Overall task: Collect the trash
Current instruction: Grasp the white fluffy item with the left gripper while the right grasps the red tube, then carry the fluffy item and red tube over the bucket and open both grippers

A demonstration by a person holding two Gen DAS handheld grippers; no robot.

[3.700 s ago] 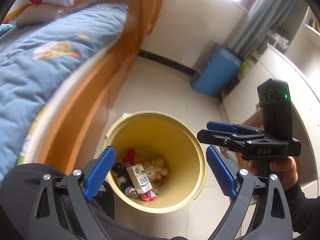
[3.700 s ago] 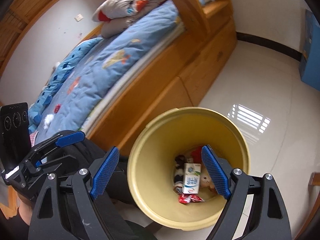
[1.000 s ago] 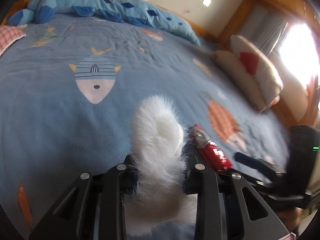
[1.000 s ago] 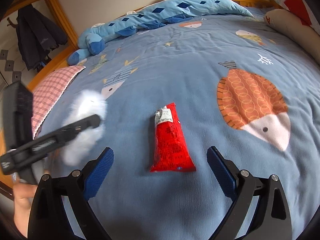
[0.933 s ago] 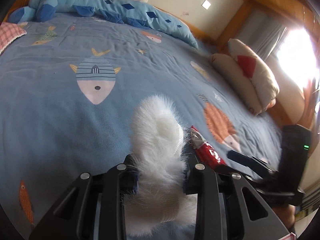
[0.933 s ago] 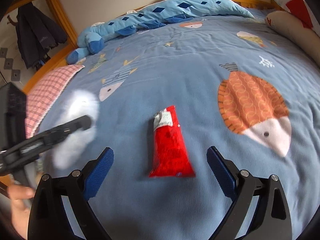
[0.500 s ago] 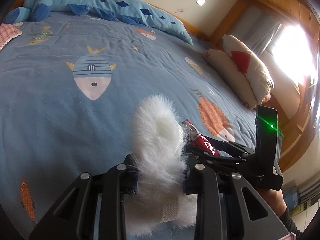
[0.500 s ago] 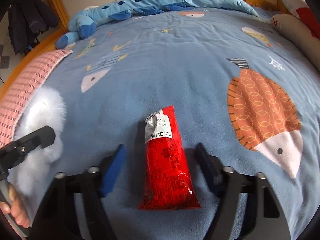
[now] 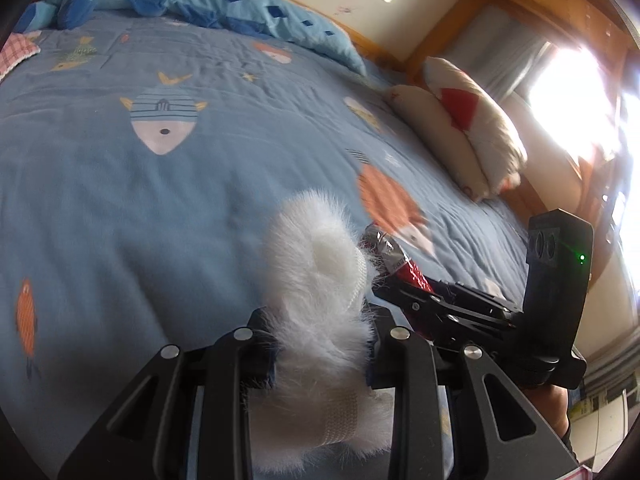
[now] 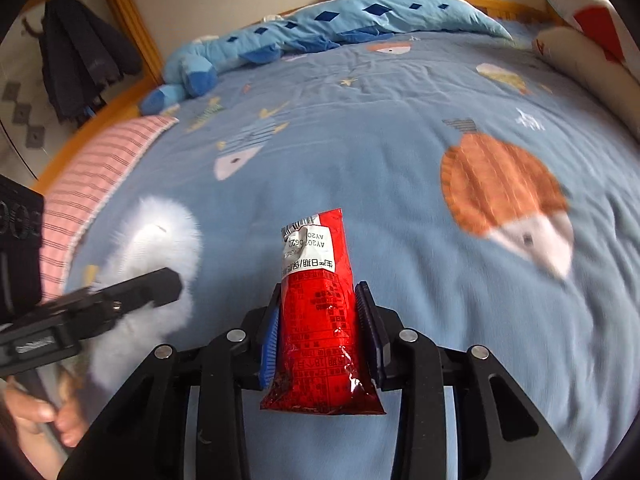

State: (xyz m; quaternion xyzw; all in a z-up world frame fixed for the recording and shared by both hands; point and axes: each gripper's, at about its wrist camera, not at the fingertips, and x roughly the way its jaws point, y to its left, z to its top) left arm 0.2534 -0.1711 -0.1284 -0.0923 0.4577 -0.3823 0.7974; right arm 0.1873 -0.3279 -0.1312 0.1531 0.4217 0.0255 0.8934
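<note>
Right now both hands are loaded: right hand-held gripper (image 10: 320, 332) is closing on the red wrapper (image 10: 318, 312), pads at its sides, lower end clear of the bed (image 10: 400, 152); left hand-held gripper (image 9: 320, 344) is clamped tight on the white fluffy thing (image 9: 316, 280), held above the blanket, probably so both go to the bin in one trip.

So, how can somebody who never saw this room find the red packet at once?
Look at the blue bedspread printed with fish. The red packet is between the closing pads of the right gripper. It is glossy red with a white label, unlike the white furry thing beside it.

Home bedroom: fish-print bedspread (image 9: 200, 200), pillows (image 9: 460, 140).
</note>
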